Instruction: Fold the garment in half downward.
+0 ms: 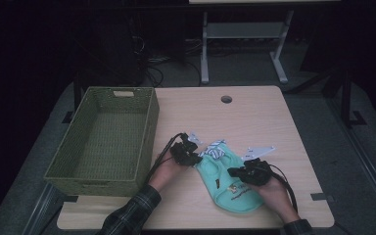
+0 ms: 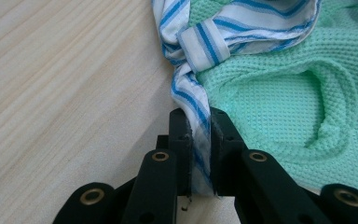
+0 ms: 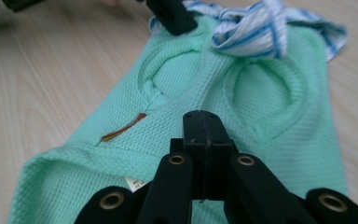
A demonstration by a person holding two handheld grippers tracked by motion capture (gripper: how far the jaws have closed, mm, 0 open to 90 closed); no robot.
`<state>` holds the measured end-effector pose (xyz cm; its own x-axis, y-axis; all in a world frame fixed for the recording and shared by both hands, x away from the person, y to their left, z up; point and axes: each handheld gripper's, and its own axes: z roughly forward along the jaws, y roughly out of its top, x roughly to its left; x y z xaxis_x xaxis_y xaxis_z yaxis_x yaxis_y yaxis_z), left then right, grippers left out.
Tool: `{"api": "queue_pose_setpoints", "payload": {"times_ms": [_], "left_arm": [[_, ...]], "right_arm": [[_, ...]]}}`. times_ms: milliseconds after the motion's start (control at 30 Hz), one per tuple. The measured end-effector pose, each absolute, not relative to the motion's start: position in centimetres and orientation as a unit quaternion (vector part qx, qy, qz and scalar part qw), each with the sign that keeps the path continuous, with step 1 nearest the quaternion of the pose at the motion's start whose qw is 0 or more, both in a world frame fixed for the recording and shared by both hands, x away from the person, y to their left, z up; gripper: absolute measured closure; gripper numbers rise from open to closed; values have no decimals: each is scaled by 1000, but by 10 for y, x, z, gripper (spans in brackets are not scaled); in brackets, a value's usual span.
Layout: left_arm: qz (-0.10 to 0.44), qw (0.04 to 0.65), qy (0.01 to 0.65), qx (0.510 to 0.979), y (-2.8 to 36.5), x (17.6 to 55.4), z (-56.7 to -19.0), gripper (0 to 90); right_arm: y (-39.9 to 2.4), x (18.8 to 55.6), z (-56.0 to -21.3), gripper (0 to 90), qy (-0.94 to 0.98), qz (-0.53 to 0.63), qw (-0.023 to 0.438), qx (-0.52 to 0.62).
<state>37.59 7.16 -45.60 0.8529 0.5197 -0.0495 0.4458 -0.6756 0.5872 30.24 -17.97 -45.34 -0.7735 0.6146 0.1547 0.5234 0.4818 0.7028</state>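
A small white label (image 1: 233,188) sits on the lower part of the garment, with dark print beside it; the writing is too small to read. The garment (image 1: 223,178) is a small mint-green knitted top in a waffle weave, with two round armholes, a blue-and-white striped collar (image 1: 214,149) at its far end and a short brown mark (image 3: 122,128) near its middle. It lies flat on the light wooden table (image 1: 254,115), near the front edge, between the two hands and to the right of the green woven basket (image 1: 149,128). The left gripper (image 2: 198,126) is clamped on the striped collar edge. The right gripper (image 3: 204,126) has its jaws pressed together with no cloth visible between them, resting above the green knit
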Motion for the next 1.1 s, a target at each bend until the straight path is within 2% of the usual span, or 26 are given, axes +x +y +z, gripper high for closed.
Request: {"api": "queue_pose_setpoints", "payload": {"times_ms": [267, 633, 1100], "left_arm": [[52, 315, 274, 907, 74, 378, -456, 822], [30, 386, 287, 876, 85, 379, -430, 827], [6, 460, 251, 851, 82, 368, -392, 833]], "right_arm": [[-169, 306, -467, 900, 872, 358, 59, 329], [-169, 309, -466, 900, 872, 355, 55, 331], [-159, 327, -465, 900, 872, 345, 59, 343]]}}
